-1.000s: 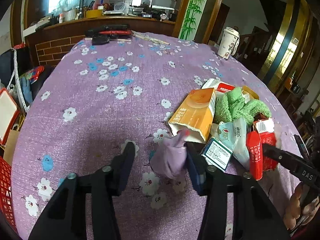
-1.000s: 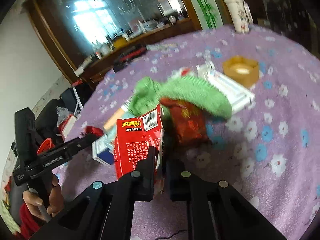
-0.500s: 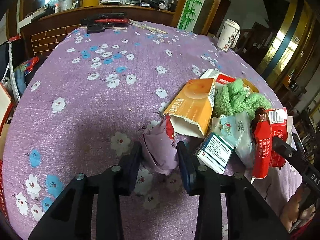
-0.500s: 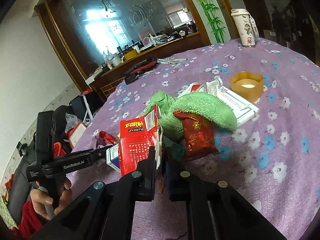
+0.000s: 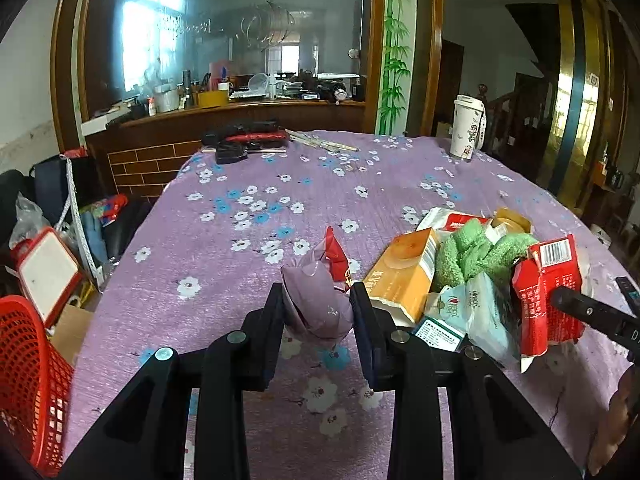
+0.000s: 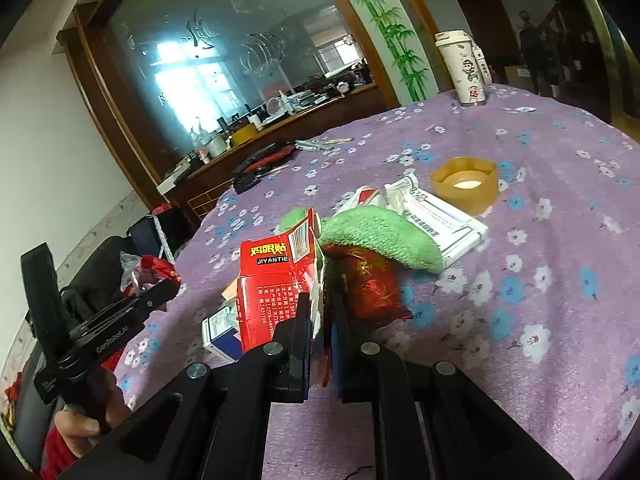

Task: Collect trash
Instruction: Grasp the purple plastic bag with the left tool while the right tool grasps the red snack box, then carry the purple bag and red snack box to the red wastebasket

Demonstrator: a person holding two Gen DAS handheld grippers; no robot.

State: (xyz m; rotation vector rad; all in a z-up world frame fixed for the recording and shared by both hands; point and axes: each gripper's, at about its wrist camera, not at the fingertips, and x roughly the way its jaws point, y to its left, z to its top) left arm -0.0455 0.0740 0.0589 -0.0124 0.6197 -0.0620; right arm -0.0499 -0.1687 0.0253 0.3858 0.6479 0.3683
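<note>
Left wrist view: my left gripper (image 5: 318,300), fingers just closed, pinches the crumpled purple wrapper (image 5: 316,300) centre frame, lifted off the worktop (image 5: 240,240) for binning. Right wrist view: right gripper (image 6: 320,312) clamps the red carton (image 6: 276,280), lower centre.

Red carton (image 6: 276,280): "JIYANTIE" (barcode above). Left tongs (image 6: 160,294): "GenRobot.AI".

I am in a home dining room. My table (image 5: 224,264) wears a purple flowered cloth; a tumbler (image 5: 466,127) stands far right. Beyond it, a cluttered wooden counter (image 5: 240,110) fronts an etched glass partition (image 5: 224,28).
</note>
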